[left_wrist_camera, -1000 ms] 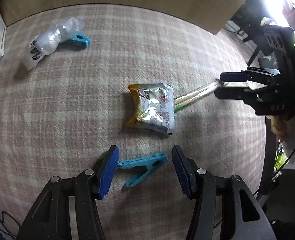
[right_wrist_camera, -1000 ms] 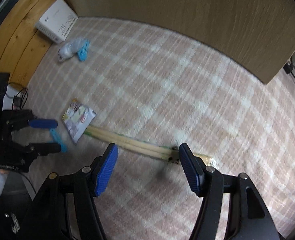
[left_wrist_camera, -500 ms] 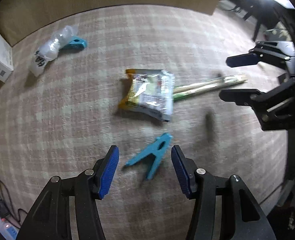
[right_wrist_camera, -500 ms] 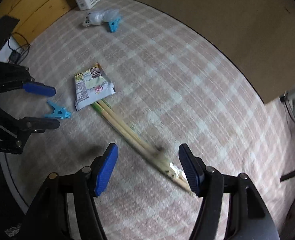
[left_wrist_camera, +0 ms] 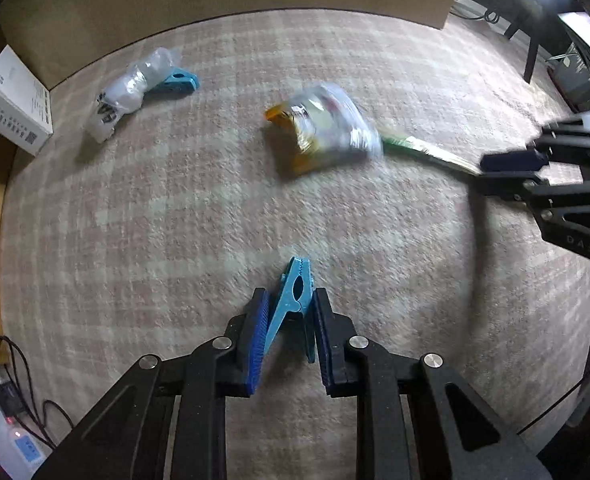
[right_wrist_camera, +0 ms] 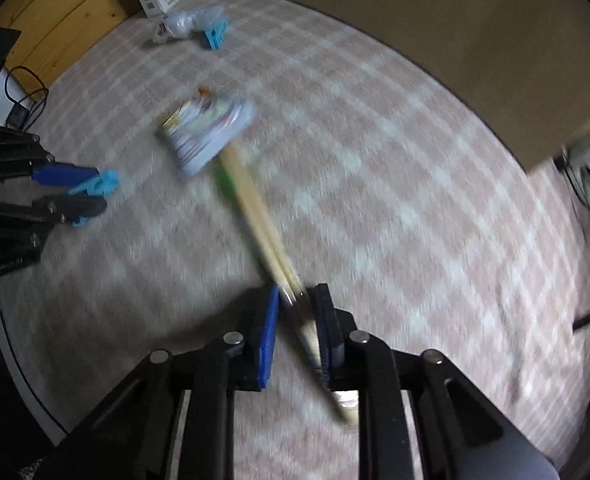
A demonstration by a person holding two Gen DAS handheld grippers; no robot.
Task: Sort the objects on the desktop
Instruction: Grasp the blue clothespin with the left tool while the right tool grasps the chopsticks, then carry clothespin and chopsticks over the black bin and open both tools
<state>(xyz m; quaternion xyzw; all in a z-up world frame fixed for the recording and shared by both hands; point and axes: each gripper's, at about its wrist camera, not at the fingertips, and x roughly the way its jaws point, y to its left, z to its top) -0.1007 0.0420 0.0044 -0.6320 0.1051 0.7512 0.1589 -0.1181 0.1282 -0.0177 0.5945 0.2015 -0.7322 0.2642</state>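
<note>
- Since a second ago both grippers have gone from wide open to nearly closed, and the snack packet [left_wrist_camera: 325, 130] has swung round on the checked cloth [left_wrist_camera: 167, 208].
- Left gripper [left_wrist_camera: 289, 332]: jaws closing, both pads against the handles of the blue clothes peg [left_wrist_camera: 295, 292], which lies on the cloth.
- Right gripper [right_wrist_camera: 297, 324]: jaws closing on the wrapped chopsticks [right_wrist_camera: 255, 208], whose far end reaches the packet.
- A second peg [left_wrist_camera: 177, 80] lies beside a crumpled clear bag [left_wrist_camera: 129, 88], near a white box [left_wrist_camera: 13, 102].
</note>
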